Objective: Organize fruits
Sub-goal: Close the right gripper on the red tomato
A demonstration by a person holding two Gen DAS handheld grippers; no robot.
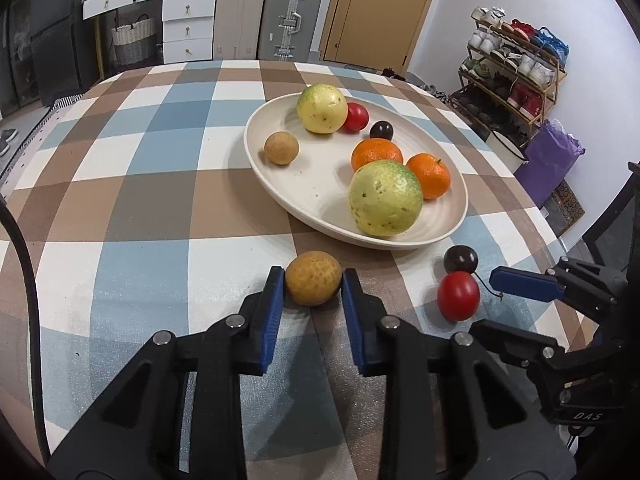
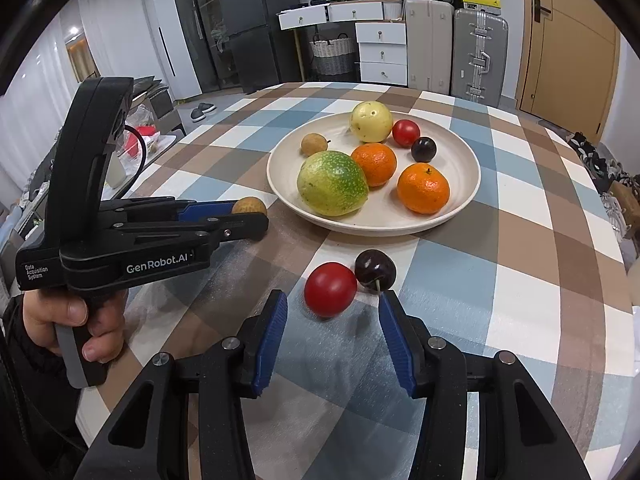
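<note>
A: Status? Cream round plate [image 1: 448, 232] holds seven fruits on the checked counter [image 1: 160, 184].

B: Three remain outside. Left tongs [image 1: 313, 284] clamp the tan rough-skinned fruit [image 1: 314, 282]; right tongs [image 2: 333, 322] stand partly open, empty, before the red tomato [image 2: 330, 288] and dark cherry [image 2: 375, 270].

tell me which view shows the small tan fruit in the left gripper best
The left wrist view: the tan fruit sits centred and unobstructed between the left gripper's blue pads, which press on both its sides. In the right wrist view only a sliver of it shows behind the gripper's fingers.
</note>
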